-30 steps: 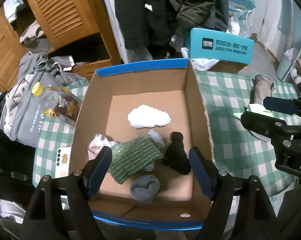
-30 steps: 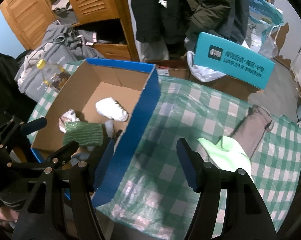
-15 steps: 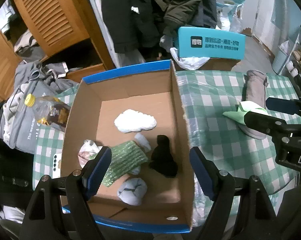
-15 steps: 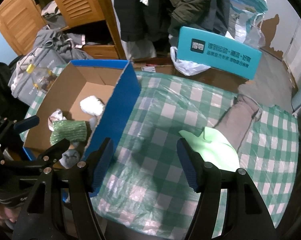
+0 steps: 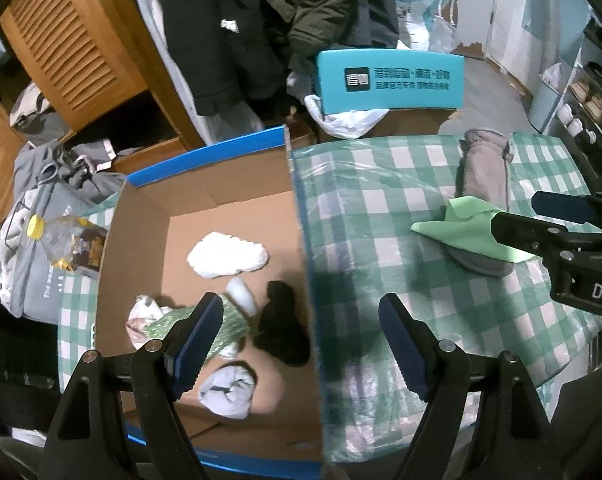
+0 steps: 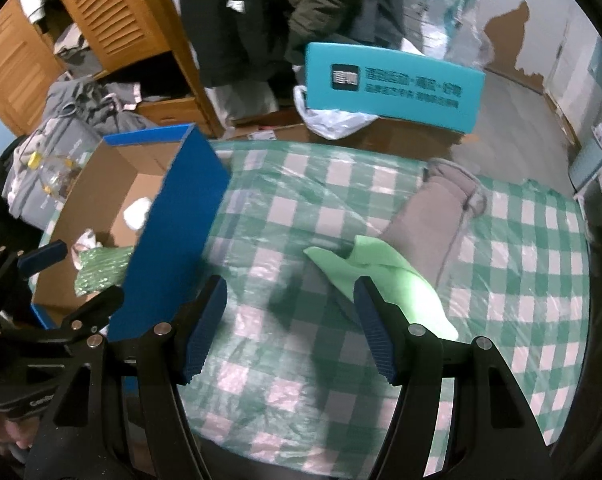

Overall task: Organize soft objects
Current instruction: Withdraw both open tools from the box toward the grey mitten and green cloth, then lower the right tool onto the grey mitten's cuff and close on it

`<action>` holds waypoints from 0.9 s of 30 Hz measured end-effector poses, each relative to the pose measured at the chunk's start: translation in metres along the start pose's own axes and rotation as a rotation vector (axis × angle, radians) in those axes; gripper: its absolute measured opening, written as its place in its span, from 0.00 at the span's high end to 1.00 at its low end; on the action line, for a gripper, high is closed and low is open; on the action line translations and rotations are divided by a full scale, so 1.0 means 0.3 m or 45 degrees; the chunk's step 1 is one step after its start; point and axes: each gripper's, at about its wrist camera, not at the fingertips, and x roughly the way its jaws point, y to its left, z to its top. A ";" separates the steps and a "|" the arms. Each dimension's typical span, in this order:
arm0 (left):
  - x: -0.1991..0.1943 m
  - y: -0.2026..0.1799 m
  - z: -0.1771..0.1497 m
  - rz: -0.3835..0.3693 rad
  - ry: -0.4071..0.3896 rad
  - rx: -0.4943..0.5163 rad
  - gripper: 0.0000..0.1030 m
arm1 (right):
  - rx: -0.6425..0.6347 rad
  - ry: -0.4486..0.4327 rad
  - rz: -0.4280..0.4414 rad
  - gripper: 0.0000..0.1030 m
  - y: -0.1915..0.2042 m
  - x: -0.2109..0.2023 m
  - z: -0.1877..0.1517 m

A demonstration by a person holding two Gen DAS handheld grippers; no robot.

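Sock [image 6: 435,216] — grey, long axis running away, under green cloth [image 6: 385,276].

dim, cluttered room. louvered wooden cabinet doors [image 5: 61,52] at upper left, dark coats [image 5: 261,20] hanging beside them. heaped grey clothing [image 6: 89,104] below the cabinet. teal box with printed lettering [image 5: 389,80] behind a table under a green-checked, plastic-covered cloth [image 6: 301,208]. grey floor [image 5: 493,96], pale patchy wall [image 6: 541,20], shelving [image 5: 589,96] at far right.
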 end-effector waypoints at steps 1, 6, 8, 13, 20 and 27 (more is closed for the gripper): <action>0.002 -0.007 0.003 -0.003 0.002 0.004 0.21 | 0.011 0.002 -0.004 0.36 -0.017 0.001 -0.003; 0.019 -0.069 0.024 -0.023 0.016 0.032 0.21 | 0.070 0.019 -0.024 0.36 -0.107 0.013 -0.018; 0.027 -0.096 0.032 -0.029 0.022 0.046 0.21 | 0.095 0.026 -0.035 0.36 -0.146 0.017 -0.024; 0.056 -0.149 0.050 -0.044 0.045 0.071 0.21 | 0.151 0.038 -0.057 0.36 -0.232 0.026 -0.036; 0.111 -0.206 0.081 -0.054 0.076 0.080 0.21 | 0.242 0.069 -0.079 0.36 -0.354 0.073 -0.038; 0.179 -0.238 0.117 -0.068 0.109 0.085 0.21 | 0.319 0.103 -0.073 0.36 -0.434 0.136 -0.031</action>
